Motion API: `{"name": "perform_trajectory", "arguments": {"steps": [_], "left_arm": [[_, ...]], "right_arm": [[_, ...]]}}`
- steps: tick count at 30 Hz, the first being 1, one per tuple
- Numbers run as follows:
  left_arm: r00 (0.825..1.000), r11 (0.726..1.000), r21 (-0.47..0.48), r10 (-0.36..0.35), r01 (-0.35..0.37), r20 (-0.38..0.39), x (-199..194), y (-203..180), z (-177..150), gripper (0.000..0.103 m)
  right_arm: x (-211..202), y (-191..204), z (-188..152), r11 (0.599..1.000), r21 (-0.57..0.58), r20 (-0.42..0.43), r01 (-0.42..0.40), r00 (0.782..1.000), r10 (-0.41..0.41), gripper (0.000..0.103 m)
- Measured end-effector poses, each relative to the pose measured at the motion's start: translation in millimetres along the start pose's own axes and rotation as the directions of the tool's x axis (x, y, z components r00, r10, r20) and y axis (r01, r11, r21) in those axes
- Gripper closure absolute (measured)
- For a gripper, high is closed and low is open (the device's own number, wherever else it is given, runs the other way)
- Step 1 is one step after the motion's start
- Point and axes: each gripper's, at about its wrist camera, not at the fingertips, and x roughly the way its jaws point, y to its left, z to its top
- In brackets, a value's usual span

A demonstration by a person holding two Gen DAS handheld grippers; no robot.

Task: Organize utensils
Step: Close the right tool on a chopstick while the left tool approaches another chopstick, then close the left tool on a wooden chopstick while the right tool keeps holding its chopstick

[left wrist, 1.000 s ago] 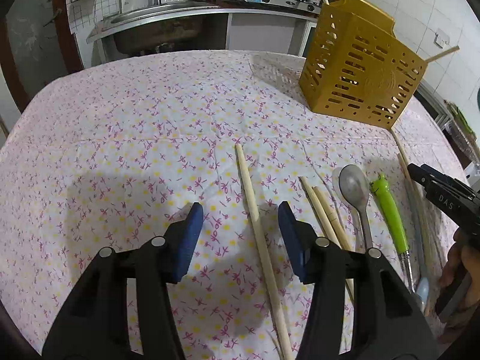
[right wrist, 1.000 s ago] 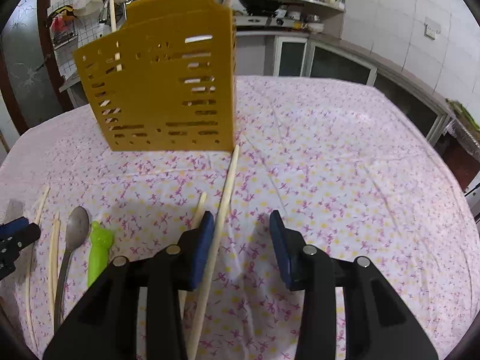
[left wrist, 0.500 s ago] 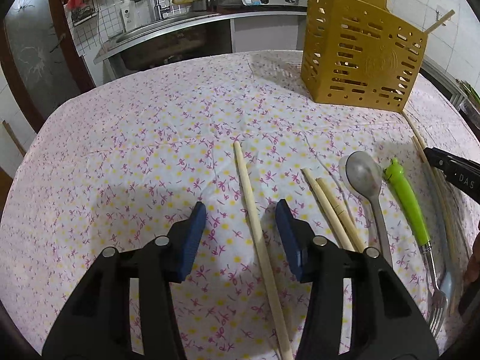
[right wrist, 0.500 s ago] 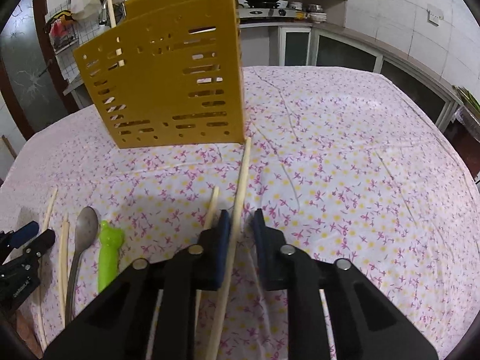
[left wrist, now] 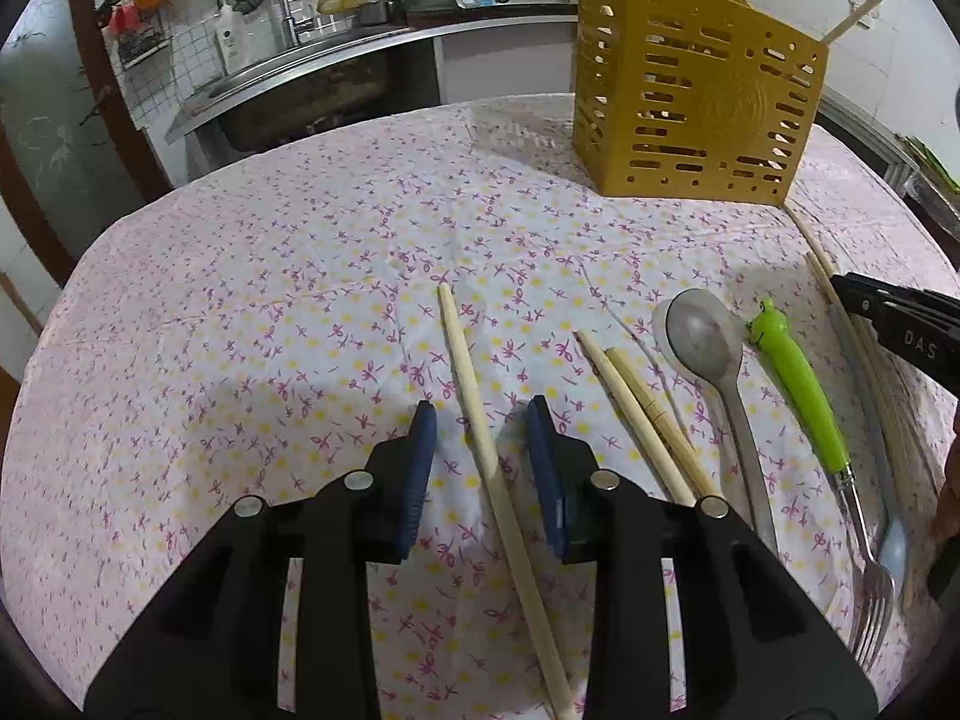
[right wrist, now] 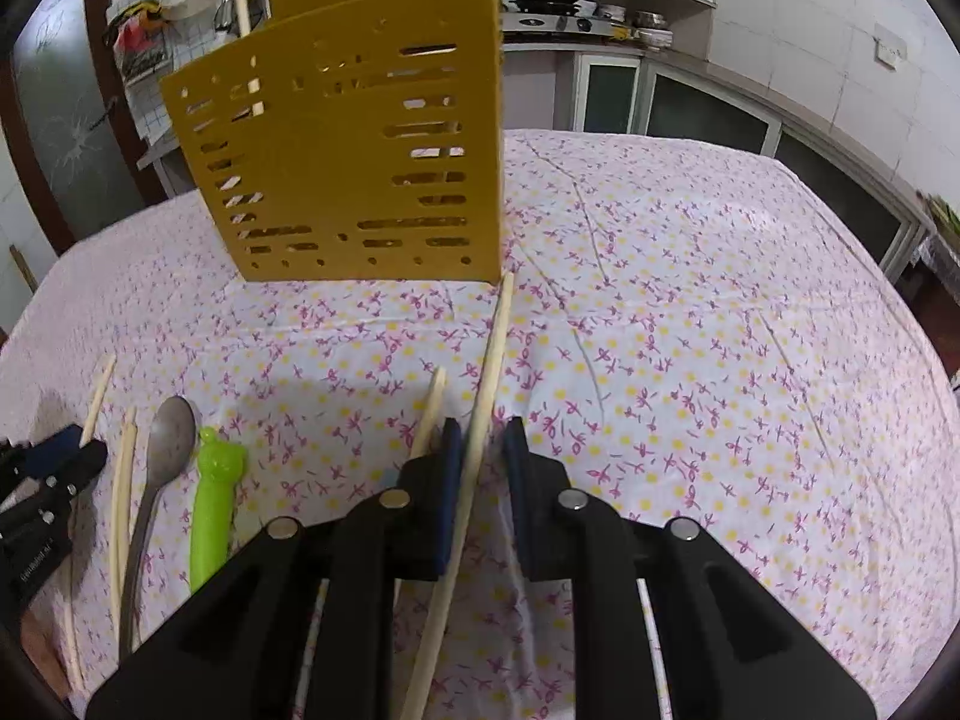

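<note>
Right gripper (right wrist: pixel 483 441) straddling chopstick (right wrist: pixel 489 372), holder (right wrist: pixel 354 138) ahead

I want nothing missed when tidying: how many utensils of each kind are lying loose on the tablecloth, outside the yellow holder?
Chopsticks: 5
Spoons: 2, the second half hidden at the right edge
Fork: 1
Total: 8
</note>
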Motion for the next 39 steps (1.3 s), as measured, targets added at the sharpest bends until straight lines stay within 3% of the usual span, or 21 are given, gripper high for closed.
{"name": "perform_trajectory", "arguments": {"steps": [7,10,14,18,26,31,39], "left_arm": [[0.999,1.0,0.016,-0.006,0.006,-0.04,2.8,-1.2,6.0,0.073],[0.995,0.997,0.074,0.016,-0.009,-0.097,6.3,-8.5,15.4,0.074],[0.988,0.998,0.059,-0.004,0.014,-0.157,11.4,-8.3,26.3,0.074],[0.988,1.0,-0.01,-0.014,0.013,-0.156,14.9,-6.6,31.8,0.077],[0.999,0.998,-0.044,0.032,-0.034,-0.041,9.6,-15.5,14.9,0.083],[0.999,0.998,-0.046,0.036,-0.036,0.011,9.3,-16.4,7.2,0.084],[0.998,0.997,-0.028,0.068,-0.068,-0.007,10.6,-23.1,5.7,0.083]], "right_arm": [[2.6,-2.2,11.3,1.0,-0.001,-0.069,-0.014,0.998,0.014,0.087],[7.2,-2.0,24.3,1.0,-0.017,-0.152,-0.016,0.988,0.013,0.087],[10.7,-1.1,33.2,1.0,-0.002,-0.207,-0.001,0.978,0.001,0.087],[6.3,1.0,28.1,1.0,0.028,-0.15,0.013,0.989,-0.008,0.094],[-3.7,4.8,5.3,0.999,0.043,0.01,0.019,1.0,-0.02,0.095],[-5.8,11.1,2.7,0.999,0.047,0.025,0.005,1.0,-0.007,0.094],[-0.1,8.6,5.2,0.998,0.01,0.002,0.057,0.998,-0.057,0.094]]}}
